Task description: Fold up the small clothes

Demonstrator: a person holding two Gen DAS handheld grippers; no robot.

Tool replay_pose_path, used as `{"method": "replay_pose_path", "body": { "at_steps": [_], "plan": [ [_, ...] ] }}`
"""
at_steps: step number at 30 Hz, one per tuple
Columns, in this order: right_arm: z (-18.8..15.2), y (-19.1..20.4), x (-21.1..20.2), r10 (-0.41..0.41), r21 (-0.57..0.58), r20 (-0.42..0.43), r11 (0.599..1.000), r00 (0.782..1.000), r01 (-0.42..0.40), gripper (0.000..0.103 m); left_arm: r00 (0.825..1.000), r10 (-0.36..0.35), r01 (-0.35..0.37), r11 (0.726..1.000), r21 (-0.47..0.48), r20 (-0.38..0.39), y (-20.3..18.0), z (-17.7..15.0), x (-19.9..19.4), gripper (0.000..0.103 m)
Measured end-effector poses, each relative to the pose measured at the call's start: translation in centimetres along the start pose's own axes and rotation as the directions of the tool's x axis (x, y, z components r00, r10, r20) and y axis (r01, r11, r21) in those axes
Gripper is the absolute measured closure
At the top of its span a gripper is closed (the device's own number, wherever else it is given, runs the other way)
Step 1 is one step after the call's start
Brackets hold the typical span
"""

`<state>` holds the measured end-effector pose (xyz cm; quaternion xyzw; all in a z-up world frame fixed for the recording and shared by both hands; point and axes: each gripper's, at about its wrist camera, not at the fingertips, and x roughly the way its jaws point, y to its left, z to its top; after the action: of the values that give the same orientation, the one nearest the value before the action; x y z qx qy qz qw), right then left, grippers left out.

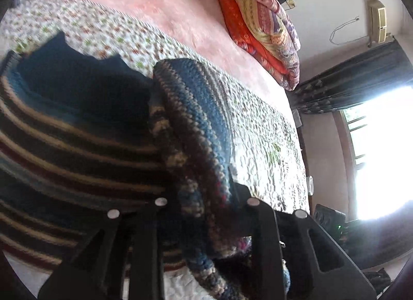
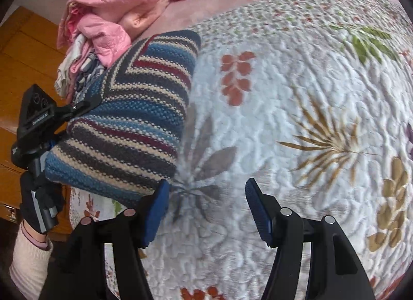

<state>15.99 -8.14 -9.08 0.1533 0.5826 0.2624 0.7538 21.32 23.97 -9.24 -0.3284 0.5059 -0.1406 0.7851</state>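
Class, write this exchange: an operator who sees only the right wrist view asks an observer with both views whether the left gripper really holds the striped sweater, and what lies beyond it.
Operator: From the right wrist view I see the left gripper only side-on. Is the striped sweater in it?
Observer: Yes, a thick knitted fold of it runs between the gripper's fingers.
Operator: What lies beyond that gripper?
Observer: A stack of folded blankets at the bed's far edge.

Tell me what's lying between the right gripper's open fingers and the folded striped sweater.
Nothing: the right wrist view shows only bare floral quilt between the right gripper and the striped sweater.
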Motion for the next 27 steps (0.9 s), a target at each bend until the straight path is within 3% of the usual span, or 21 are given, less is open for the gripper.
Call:
{"method": "replay_pose_path", "body": {
  "at_steps": [9, 17, 22, 27],
  "plan": [
    [1.0, 5.7, 3.1, 0.095, -0.035, -0.026, 0.995, 0.995, -0.096, 0.040, 0.993, 0.108, -0.110, 0.993, 0.035, 0.055, 4.1, 2.2, -6.8, 0.081],
    [1.2, 10.8, 6.8, 0.143, -0.076, -0.084, 0.986, 0.986, -0.150, 0.039, 0.972, 0.205, -0.212, 0.976, 0.056, 0.119, 8.6, 3.8, -13.2, 0.081],
    [1.0, 13.4, 9.2, 0.170, -0.086, -0.123, 0.980, 0.978, -0.181, 0.039, 0.963, 0.246, -0.253, 0.966, 0.059, 0.111, 11.7, 4.5, -14.7, 0.081],
    [0.4, 14.8, 11.4, 0.143, -0.099, -0.162, 0.982, 0.976, -0.160, 0.039, 0.977, 0.196, -0.198, 0.980, 0.017, 0.085, 15.4, 3.9, -13.5, 0.081]
  ]
}}
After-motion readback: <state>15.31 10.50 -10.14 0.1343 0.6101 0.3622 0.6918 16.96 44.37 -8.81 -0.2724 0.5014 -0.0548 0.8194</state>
